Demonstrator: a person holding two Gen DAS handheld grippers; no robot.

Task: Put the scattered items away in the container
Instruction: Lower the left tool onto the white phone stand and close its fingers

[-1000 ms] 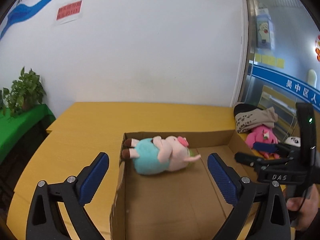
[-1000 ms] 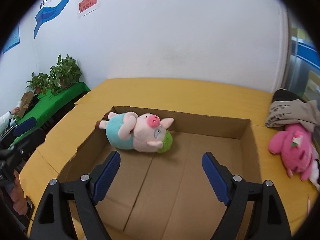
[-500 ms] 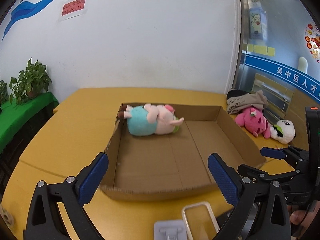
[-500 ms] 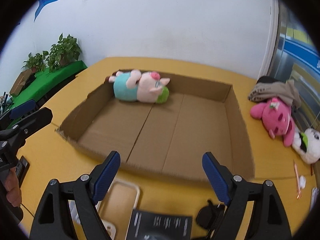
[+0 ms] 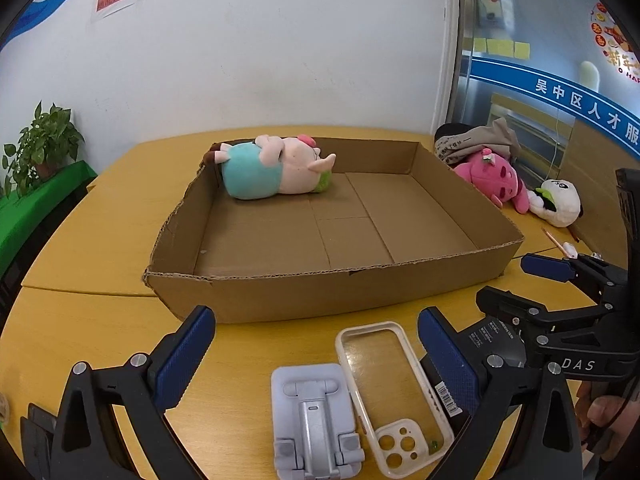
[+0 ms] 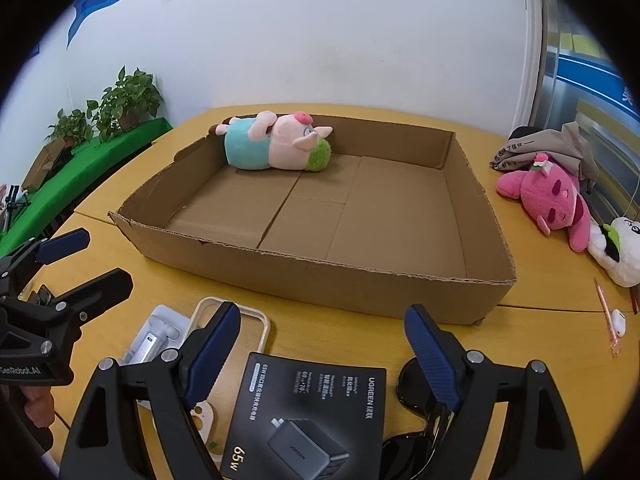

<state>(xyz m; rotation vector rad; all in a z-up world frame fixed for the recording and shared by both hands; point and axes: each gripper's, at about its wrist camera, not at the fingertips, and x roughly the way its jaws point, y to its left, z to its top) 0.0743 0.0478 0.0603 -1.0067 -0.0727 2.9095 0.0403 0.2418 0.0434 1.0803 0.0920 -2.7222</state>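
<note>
- Left wrist view: the left tongs (image 5: 316, 354) are released and hold nothing, above a phone stand (image 5: 314, 420) and clear phone case (image 5: 390, 388) on the bench (image 5: 100, 248). Just beyond, the cardboard box (image 5: 320, 296) shows its near wall; a pig plush (image 5: 272, 172) lies in its far-left corner.
- Right wrist view: the right tongs (image 6: 322, 352) are released too, over a charger box (image 6: 308, 412) with sunglasses (image 6: 416, 436) to its right. A pink plush (image 6: 548, 196) and panda plush (image 6: 618, 248) lie right of the box.

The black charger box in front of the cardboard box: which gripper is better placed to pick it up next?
Right. The right gripper hangs open directly over the charger box, while the left gripper is open over the phone stand.
</note>
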